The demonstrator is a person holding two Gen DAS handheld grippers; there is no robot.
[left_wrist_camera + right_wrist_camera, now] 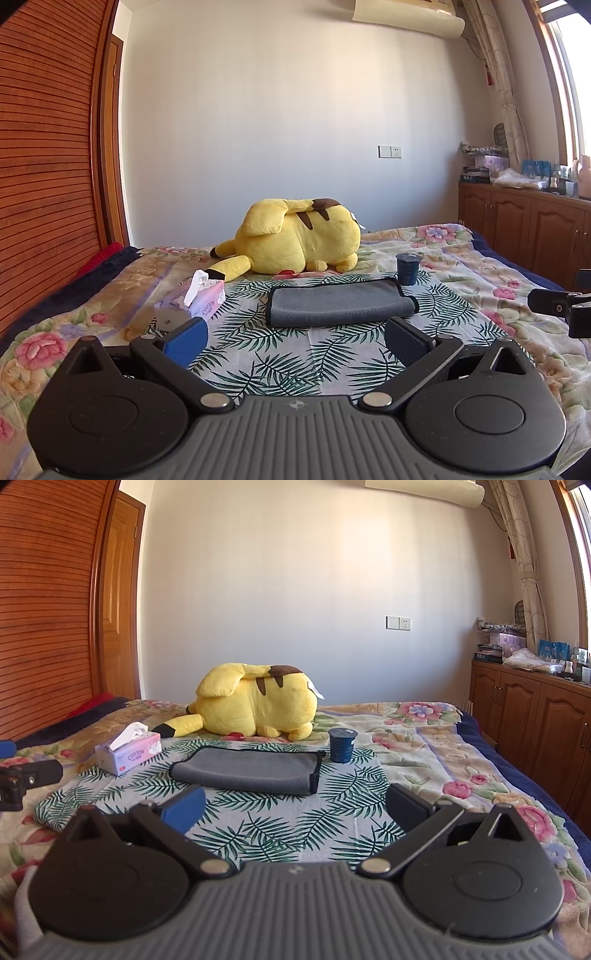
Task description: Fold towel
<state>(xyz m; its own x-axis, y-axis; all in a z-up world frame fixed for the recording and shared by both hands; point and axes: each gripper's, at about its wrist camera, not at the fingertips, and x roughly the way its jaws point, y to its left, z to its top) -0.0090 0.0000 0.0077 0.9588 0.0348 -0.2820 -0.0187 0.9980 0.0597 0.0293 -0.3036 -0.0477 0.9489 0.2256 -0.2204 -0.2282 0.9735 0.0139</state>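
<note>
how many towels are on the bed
1. One grey towel lies on the leaf-print cloth, between the tissue box and the blue cup, in front of the plush. Others may be hidden.

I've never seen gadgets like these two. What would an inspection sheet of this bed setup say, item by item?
Surface: leaf-print cloth spread over a floral bedspread.
Job's things: grey towel, lying flat on the cloth and already doubled over, held by neither tool.
Clutter: pink tissue box left of the towel; dark blue cup upright by its far right corner; yellow plush toy behind.
Grippers: left tool and right tool both open, short of the towel.
Cables: nothing seen.
Surroundings: white wall, wooden wardrobe on the left, cluttered wooden cabinets under the window.
</note>
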